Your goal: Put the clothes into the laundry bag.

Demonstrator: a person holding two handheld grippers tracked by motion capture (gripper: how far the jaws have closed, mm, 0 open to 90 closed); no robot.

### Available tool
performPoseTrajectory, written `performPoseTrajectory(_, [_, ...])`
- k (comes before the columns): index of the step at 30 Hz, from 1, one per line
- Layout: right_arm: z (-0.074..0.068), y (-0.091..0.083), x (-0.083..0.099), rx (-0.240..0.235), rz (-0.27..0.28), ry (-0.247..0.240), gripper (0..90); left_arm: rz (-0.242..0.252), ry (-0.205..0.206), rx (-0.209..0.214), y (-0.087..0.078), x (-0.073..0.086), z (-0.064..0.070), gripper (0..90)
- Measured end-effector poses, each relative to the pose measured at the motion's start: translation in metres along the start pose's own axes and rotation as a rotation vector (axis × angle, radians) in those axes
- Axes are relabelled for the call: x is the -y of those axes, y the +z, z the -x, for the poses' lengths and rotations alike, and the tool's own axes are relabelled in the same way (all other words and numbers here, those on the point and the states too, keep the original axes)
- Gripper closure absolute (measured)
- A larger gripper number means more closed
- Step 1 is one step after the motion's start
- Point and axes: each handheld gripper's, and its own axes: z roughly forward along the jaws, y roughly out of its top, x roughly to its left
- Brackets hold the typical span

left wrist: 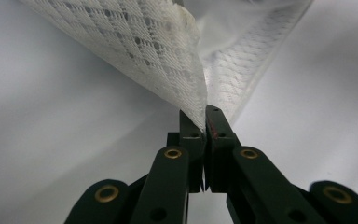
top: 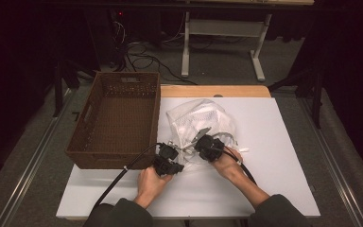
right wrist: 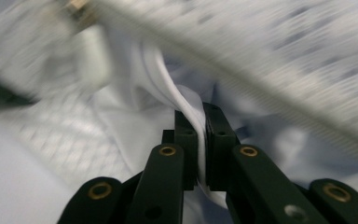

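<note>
At the near middle of the white counter (top: 274, 170), the left hand-held gripper (top: 169, 153) is clamped on the edge of a white mesh bag (top: 201, 120), the netting pinched between its jaws. Just to its right, the right hand-held gripper (top: 203, 142) is clamped on a fold of white cloth (right wrist: 186, 105) at the bag's mouth. Farther left stands a brown woven basket (top: 82, 142), overhanging the counter's left edge.

White mesh bag (top: 199, 122) — crumpled, holding white fabric (right wrist: 186, 100) — lies on the table beside the basket.
</note>
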Motion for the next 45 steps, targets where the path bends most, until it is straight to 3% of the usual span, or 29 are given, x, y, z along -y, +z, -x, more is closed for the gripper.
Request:
performPoseTrajectory(6, [0.020, 0.004, -0.021, 0.047, -0.003, 0.076, 88.1, -0.002, 0.033, 0.030, -0.015, 0.003, 0.010, 88.0])
performPoseTrajectory(10, [0.030, 0.012, -0.037, 0.096, -0.003, 0.114, 88.0, -0.008, 0.052, 0.006, -0.020, 0.006, 0.013, 88.1])
performPoseTrajectory(13, [0.031, 0.018, -0.042, 0.076, -0.016, 0.126, 86.0, -0.016, 0.050, -0.008, -0.020, 0.007, 0.008, 87.9])
performPoseTrajectory(18, [0.028, 0.004, -0.030, -0.023, -0.014, 0.117, 61.5, -0.030, 0.039, -0.023, -0.013, 0.008, 0.000, 87.7])
performPoseTrajectory(20, [0.026, -0.007, -0.021, -0.024, -0.009, 0.100, 56.4, -0.024, 0.041, -0.026, -0.013, 0.008, 0.000, 87.6])
performPoseTrajectory(23, [0.025, -0.027, -0.010, -0.041, 0.017, 0.116, 51.6, -0.020, 0.033, -0.026, -0.014, 0.008, -0.001, 87.6])
performPoseTrajectory(27, [0.020, -0.044, 0.002, -0.051, 0.038, 0.084, 47.0, -0.022, 0.027, -0.029, -0.012, 0.008, -0.001, 87.5])
performPoseTrajectory(29, [0.015, -0.043, 0.006, -0.059, 0.013, 0.054, 44.4, -0.024, 0.025, -0.026, -0.012, 0.008, -0.002, 87.4])
performPoseTrajectory(32, [0.008, -0.026, 0.008, -0.053, -0.050, 0.017, 40.3, -0.020, 0.024, -0.021, -0.012, 0.008, -0.001, 87.4])
performPoseTrajectory(34, [0.007, -0.013, 0.006, -0.037, -0.075, -0.001, 46.1, -0.020, 0.030, -0.015, -0.013, 0.008, 0.000, 87.4])
performPoseTrajectory(36, [0.005, -0.006, 0.002, -0.001, -0.074, -0.032, 63.2, -0.016, 0.025, 0.002, -0.015, 0.008, 0.000, 87.4])
performPoseTrajectory(39, [0.009, 0.003, -0.006, 0.033, -0.106, -0.038, 76.6, -0.003, 0.025, 0.019, -0.019, 0.007, 0.000, 87.5])
performPoseTrajectory(41, [0.012, 0.008, -0.011, 0.052, -0.115, -0.017, 81.6, -0.003, 0.029, 0.022, -0.021, 0.008, 0.001, 87.7])
performPoseTrajectory(45, [0.021, 0.016, -0.022, 0.111, -0.079, 0.021, 84.5, -0.018, 0.040, 0.040, -0.023, 0.009, 0.004, 88.1])
